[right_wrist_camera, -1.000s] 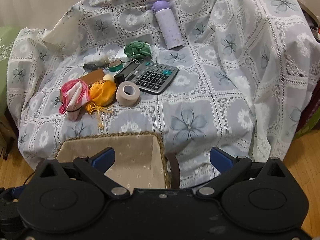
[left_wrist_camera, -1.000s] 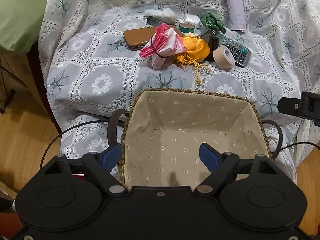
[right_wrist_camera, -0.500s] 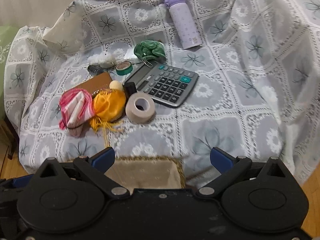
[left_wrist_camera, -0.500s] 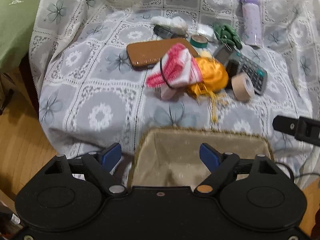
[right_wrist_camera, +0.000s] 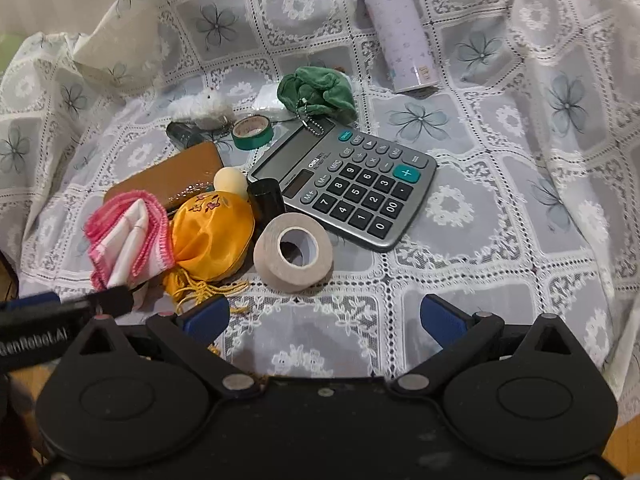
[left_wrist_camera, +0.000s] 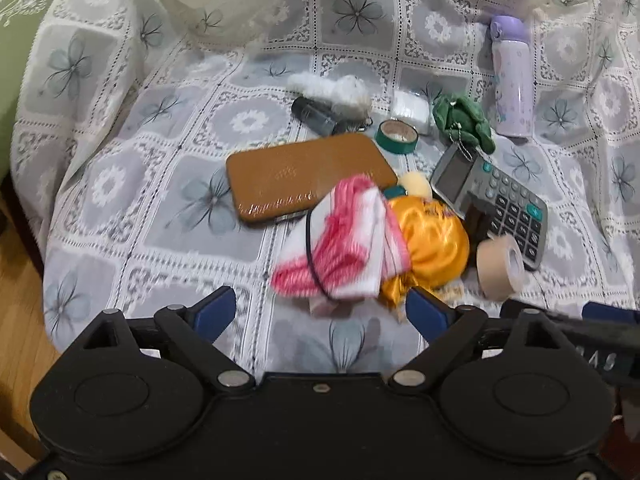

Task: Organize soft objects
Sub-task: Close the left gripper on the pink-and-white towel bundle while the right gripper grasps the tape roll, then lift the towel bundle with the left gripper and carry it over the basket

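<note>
1. Now the left hand-held gripper (left_wrist_camera: pixel 320 314) is hovering wide open and holding nothing, with the pink-and-white cloth (left_wrist_camera: pixel 344 252) lying just ahead between its fingers.
2. Likely the cloth is the pick in hand; lowering squarely over its bunched middle should be giving a firm hold.
3. Touching the cloth's right side is sitting the orange satin pouch (left_wrist_camera: pixel 430 240); its tassels could be snagging.
4. Further right, the right hand-held gripper (right_wrist_camera: pixel 324 316) is waiting open and empty, the tan tape roll (right_wrist_camera: pixel 294 252) just ahead of it on the bench (right_wrist_camera: pixel 460 208).
</note>
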`<state>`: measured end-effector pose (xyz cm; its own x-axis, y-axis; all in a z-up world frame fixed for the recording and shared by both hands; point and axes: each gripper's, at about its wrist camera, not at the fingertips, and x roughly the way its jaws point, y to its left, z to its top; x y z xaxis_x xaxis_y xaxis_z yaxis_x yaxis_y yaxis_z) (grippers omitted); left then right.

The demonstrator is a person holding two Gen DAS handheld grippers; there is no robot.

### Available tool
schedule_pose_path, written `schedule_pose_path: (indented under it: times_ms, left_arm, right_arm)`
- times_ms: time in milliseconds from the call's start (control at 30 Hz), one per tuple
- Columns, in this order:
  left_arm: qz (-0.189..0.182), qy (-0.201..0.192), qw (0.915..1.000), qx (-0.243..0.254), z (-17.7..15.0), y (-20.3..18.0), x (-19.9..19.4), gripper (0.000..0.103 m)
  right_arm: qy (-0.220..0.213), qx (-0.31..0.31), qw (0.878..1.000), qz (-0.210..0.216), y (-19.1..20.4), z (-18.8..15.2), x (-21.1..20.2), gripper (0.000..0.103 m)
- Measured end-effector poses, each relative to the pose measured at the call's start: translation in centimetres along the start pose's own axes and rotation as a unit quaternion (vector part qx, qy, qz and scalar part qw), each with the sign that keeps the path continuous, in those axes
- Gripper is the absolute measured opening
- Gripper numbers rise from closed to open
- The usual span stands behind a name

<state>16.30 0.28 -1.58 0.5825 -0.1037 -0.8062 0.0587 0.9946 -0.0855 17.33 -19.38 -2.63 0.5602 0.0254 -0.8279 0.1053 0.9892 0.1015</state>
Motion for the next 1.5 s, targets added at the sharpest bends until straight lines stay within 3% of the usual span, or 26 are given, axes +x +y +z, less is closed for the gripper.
schedule_pose_path:
  times_ms: [233, 367, 733, 967, 1167, 1400, 1500]
  left_arm:
    - [-0.006, 0.008, 0.9999, -0.008, 1.8, 0.2, 2.7, 0.09]
    - [-0.005, 0.019, 0.9997, -0.016, 2.5, 0.6, 4.5, 0.101]
    - [-0.073, 0.02, 0.9959, -0.05, 3.2, 2.1, 6.5, 0.101]
    - [-0.095, 0.024, 0.9935, -0.058, 3.2, 2.6, 6.9, 0.097]
    - [-0.126, 0.018, 0.9895, -0.069, 3.2, 3.1, 6.3, 0.089]
    - [-0.145, 0.027, 0.9867, -0.068, 3.0, 3.0, 6.3, 0.077]
    - [-0.148, 0.019, 0.9865, -0.068, 2.9, 3.1, 5.8, 0.073]
  right_arm:
    - [0.009, -0.01, 1.0, -0.006, 0.2, 0.8, 2.4, 0.102]
    - [0.01, -0.028, 0.999, -0.019, 0.7, 1.1, 3.7, 0.102]
    - [-0.014, -0.025, 0.999, -0.036, 1.3, 0.4, 5.4, 0.103]
    - [-0.008, -0.019, 0.999, -0.031, 1.1, 0.8, 5.5, 0.103]
    - [-0.038, -0.052, 0.997, -0.032, 2.4, 1.0, 4.4, 0.091]
    - [-0.029, -0.069, 0.997, -0.013, 2.8, 0.9, 4.8, 0.053]
    - [-0.037, -0.071, 0.997, -0.015, 3.0, 0.9, 4.3, 0.052]
